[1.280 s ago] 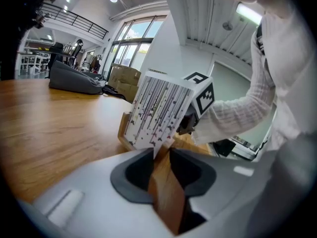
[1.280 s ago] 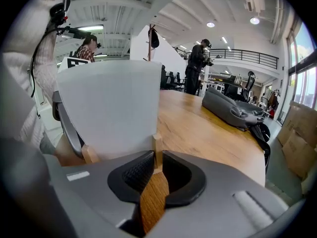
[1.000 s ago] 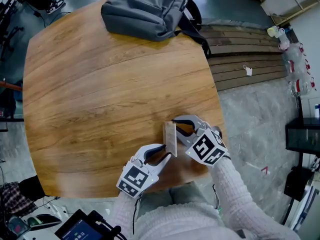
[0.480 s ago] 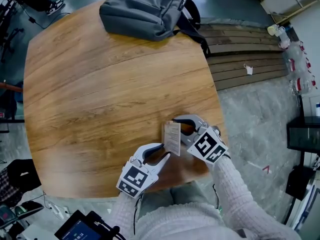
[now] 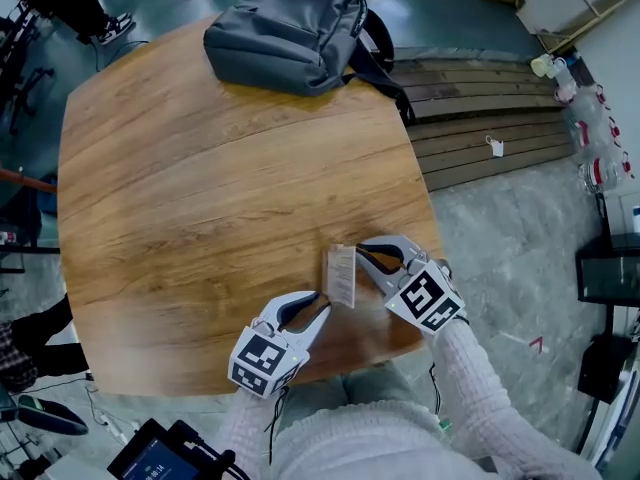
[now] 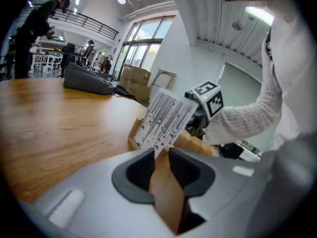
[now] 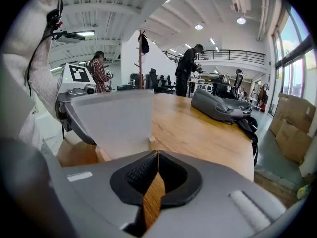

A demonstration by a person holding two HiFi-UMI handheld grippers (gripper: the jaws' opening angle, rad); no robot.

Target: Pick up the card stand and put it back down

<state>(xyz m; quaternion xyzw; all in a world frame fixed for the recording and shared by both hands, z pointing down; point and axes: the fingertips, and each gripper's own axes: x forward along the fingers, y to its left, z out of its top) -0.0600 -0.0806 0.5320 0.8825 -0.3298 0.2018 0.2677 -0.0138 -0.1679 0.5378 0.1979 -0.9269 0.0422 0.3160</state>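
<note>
The card stand (image 5: 341,275), a printed card upright in a small wooden base, stands near the table's (image 5: 200,188) front right edge. My left gripper (image 5: 320,303) sits just in front of it. Its jaws are closing but still apart, with the card's (image 6: 166,117) lower corner at their tips (image 6: 159,152). From the right, my right gripper (image 5: 362,251) reaches the stand's far end. Its jaws (image 7: 157,153) are closing and almost together, pinched on the thin edge of the card's pale back (image 7: 111,125).
A grey backpack (image 5: 290,30) lies at the table's far edge. The table's front edge runs right under both grippers, close to my body. Wooden planks (image 5: 480,118) lie on the floor to the right. People stand far back in the room.
The right gripper's jaws have narrowed at the stand's far end. More of the card's printed face shows from above than a second ago. The left gripper has hardly moved.
</note>
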